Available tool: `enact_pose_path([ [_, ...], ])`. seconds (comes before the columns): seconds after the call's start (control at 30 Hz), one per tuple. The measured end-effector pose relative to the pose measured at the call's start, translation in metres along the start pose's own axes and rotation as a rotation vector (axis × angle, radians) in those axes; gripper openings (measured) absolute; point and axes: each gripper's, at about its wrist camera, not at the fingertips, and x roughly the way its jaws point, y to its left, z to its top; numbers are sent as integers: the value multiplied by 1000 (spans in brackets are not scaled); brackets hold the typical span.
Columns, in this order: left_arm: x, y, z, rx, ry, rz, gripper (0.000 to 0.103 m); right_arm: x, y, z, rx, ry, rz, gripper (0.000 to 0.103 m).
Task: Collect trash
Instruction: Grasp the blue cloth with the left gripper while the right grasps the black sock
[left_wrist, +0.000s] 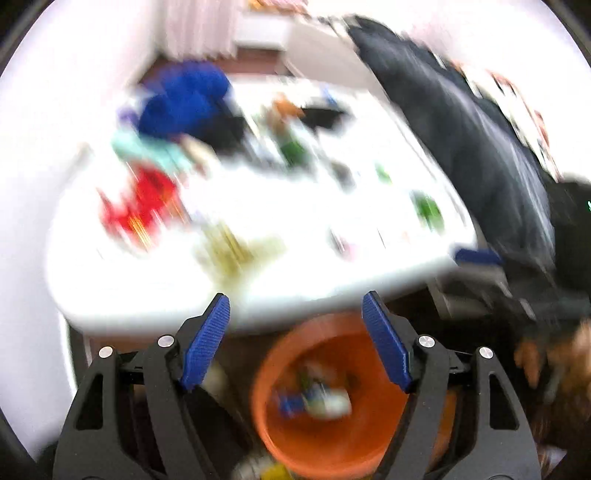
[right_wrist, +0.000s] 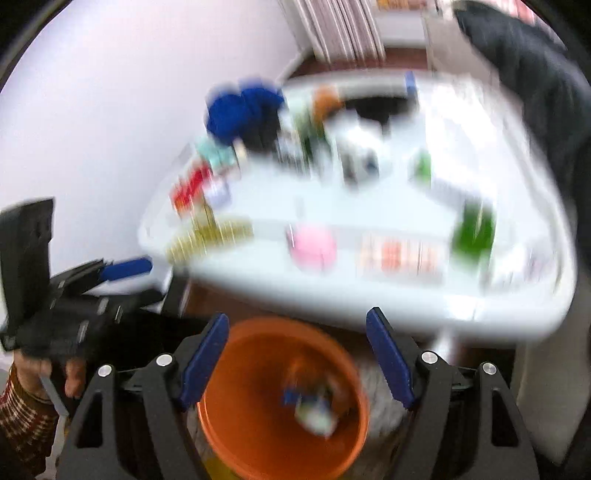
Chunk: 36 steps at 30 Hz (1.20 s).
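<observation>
While both views smear with motion, entries run near to far. Left gripper (left_wrist: 295, 343) and right gripper (right_wrist: 297, 360): jaws spread, nothing between them. Orange bin (right_wrist: 236, 435): below the desk edge, scraps in its bottom. Desk (right_wrist: 388, 299): white, littered. Pink wrapper (right_wrist: 312, 247) near the front edge: probably light, crushable; pinch it across the middle. Red packet (left_wrist: 144, 206): likely thin, slippery film.

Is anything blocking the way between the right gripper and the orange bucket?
Nothing visible does. The right gripper hangs open and empty above the orange bucket, whose mouth lies bare below the jaws, with some trash already inside. The white table sits farther off, beyond it.
</observation>
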Motion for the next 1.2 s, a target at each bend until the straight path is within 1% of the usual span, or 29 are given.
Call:
enact_pose_path([
  [0.03, -1, 7, 16, -16, -32, 28, 77, -5, 3, 12, -14, -40, -9, 80],
  [0.07, 0, 18, 38, -31, -79, 79, 81, -9, 4, 27, -26, -87, -15, 83],
  [0.13, 6, 34, 75, -62, -136, 147, 83, -15, 5, 48, -36, -149, -14, 85],
  [0.2, 17, 54, 106, -99, -145, 186, 84, -14, 4, 61, -40, -186, -17, 86],
  [0.23, 30, 65, 126, -123, -135, 205, 84, -15, 2, 65, -40, -196, -17, 86],
  [0.3, 58, 87, 151, -147, -95, 247, 84, -10, -6, 69, -22, -206, -11, 86],
  [0.43, 116, 108, 175, -145, -14, 328, 84, 12, -21, 68, 12, -163, -11, 86],
  [0.5, 142, 114, 184, -144, 19, 337, 84, 20, -28, 66, 21, -137, -24, 86],
  [0.53, 148, 116, 186, -149, 15, 337, 84, 24, -31, 66, 26, -131, -31, 86],
  [0.57, 152, 118, 186, -150, -1, 322, 68, 28, -35, 67, 28, -120, -40, 86],
  [0.6, 157, 121, 187, -152, -8, 308, 19, 30, -36, 67, 26, -114, -48, 86],
  [0.63, 163, 126, 186, -171, 2, 308, 12, 33, -38, 68, 26, -109, -56, 86],
  [0.7, 157, 129, 186, -191, -30, 303, 10, 36, -42, 71, 28, -102, -70, 86],
  [0.77, 143, 125, 183, -171, -67, 304, 9, 39, -48, 78, 25, -90, -89, 86],
  [0.83, 122, 120, 178, -154, -107, 300, 9, 45, -57, 95, 15, -72, -98, 86],
  [0.93, 88, 118, 172, -205, -172, 234, 9, 62, -78, 127, -4, -69, -153, 86],
  [1.0, 66, 113, 168, -220, -213, 209, 9, 87, -93, 158, -47, -77, -227, 86],
  [1.03, 58, 110, 165, -220, -229, 203, 9, 95, -96, 165, -60, -72, -240, 86],
  [1.07, 51, 107, 164, -220, -246, 192, 9, 116, -101, 178, -89, -47, -243, 86],
  [1.13, 42, 103, 160, -225, -269, 159, 9, 142, -107, 191, -113, -17, -226, 86],
  [1.2, 41, 100, 161, -220, -268, 141, 9, 167, -107, 199, -152, 10, -200, 85],
])
